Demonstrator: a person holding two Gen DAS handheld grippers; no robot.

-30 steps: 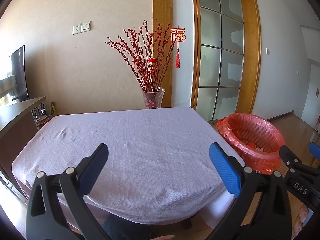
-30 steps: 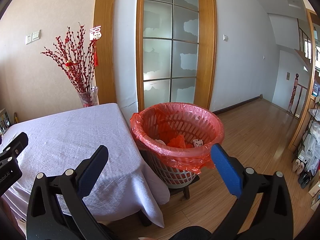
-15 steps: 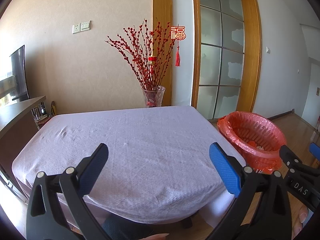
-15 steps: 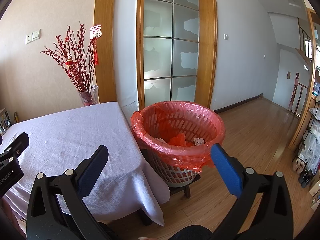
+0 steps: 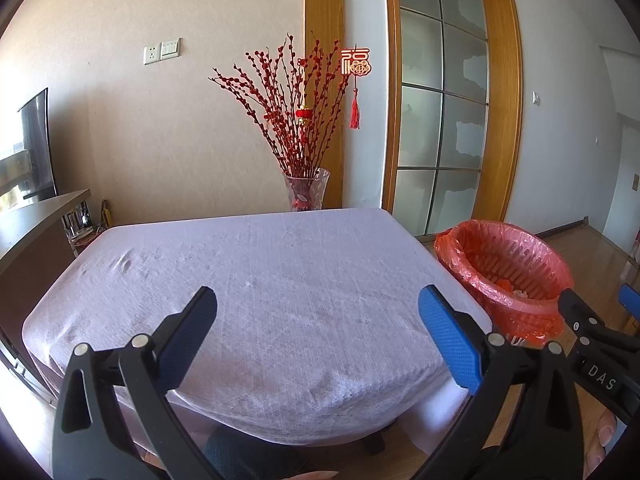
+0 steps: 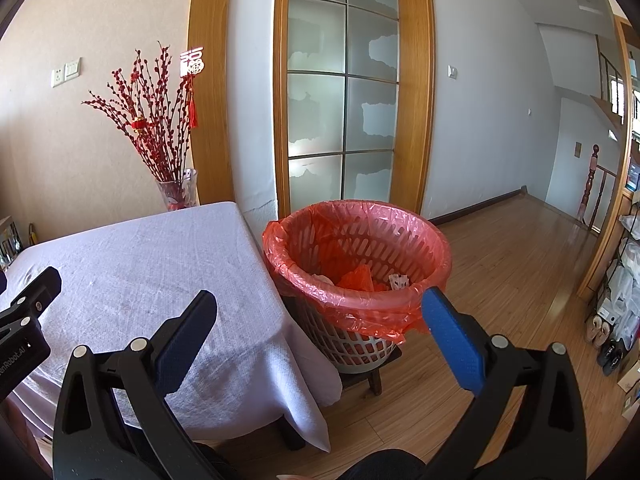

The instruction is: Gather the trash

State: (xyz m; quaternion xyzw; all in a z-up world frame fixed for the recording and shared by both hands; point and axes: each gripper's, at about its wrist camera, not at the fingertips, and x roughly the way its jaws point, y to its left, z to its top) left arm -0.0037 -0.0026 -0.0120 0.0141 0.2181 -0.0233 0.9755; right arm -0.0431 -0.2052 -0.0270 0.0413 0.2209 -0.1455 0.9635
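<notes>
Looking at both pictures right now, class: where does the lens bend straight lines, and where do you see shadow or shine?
Left wrist view: the door frame bows outward, corners go black, the tablecloth is evenly lit. Right wrist view: the wood floor shines near the stairs, and a soft shadow lies on the tablecloth by the open right gripper.

A table (image 5: 256, 280) draped in a pale lilac cloth (image 6: 152, 264) serves as the landmark. At its far edge stands a glass vase (image 5: 306, 190) of red berry branches (image 5: 292, 100) hung with a red tassel ornament (image 5: 355, 68). On the wall beyond the table sit a socket and switch plate (image 5: 162, 51). Right of the table's far corner is a wood-framed frosted-glass door (image 6: 342, 92). Left of the table runs a dark counter (image 5: 28, 220) bearing a screen (image 5: 37, 144). Wooden flooring (image 6: 500, 280) spreads to the table's right.
</notes>
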